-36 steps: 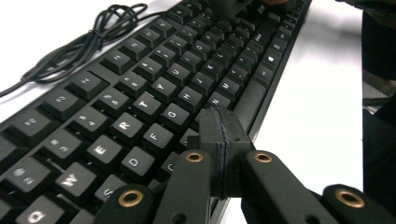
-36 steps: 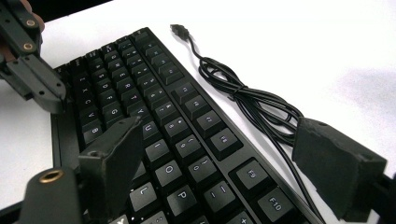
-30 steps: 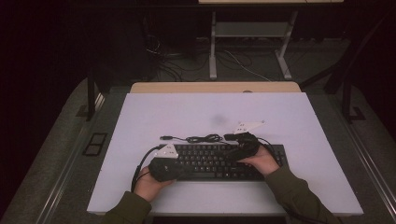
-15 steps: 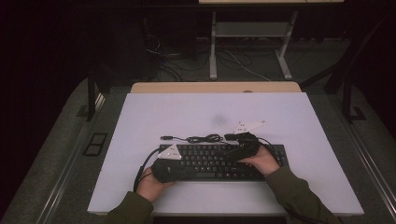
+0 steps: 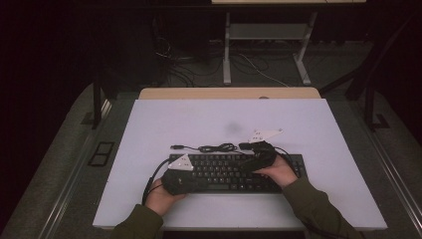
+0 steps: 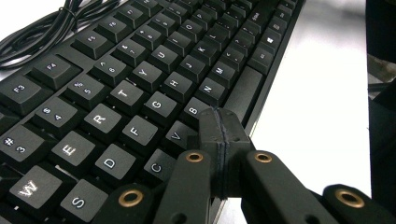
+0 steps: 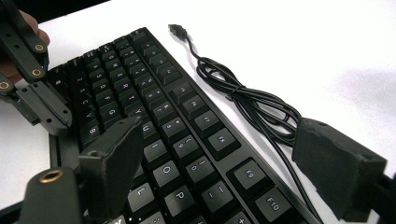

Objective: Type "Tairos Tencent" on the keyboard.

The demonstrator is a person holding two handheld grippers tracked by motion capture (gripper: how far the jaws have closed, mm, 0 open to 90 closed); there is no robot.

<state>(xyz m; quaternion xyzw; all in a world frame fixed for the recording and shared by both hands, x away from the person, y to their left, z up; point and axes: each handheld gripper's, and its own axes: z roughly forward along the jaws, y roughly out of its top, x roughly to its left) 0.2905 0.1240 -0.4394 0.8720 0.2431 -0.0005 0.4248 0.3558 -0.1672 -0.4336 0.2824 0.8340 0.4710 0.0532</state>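
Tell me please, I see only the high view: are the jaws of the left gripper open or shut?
Observer: Shut. In the left gripper view, the left gripper has its jaws pressed together, near the V and B keys of the keyboard.
Operator: And the right gripper?
Observer: Open. The right gripper has its jaws wide apart, one over the keys, the other over the cable.
Operator: Is the cable plugged in?
Observer: No, its plug lies free on the table.

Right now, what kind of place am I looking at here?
Probably a lab or recording workstation, not a home desk: a bare white table holds just a black keyboard with its cable unplugged, and loose wiring runs across the dark floor beyond it.
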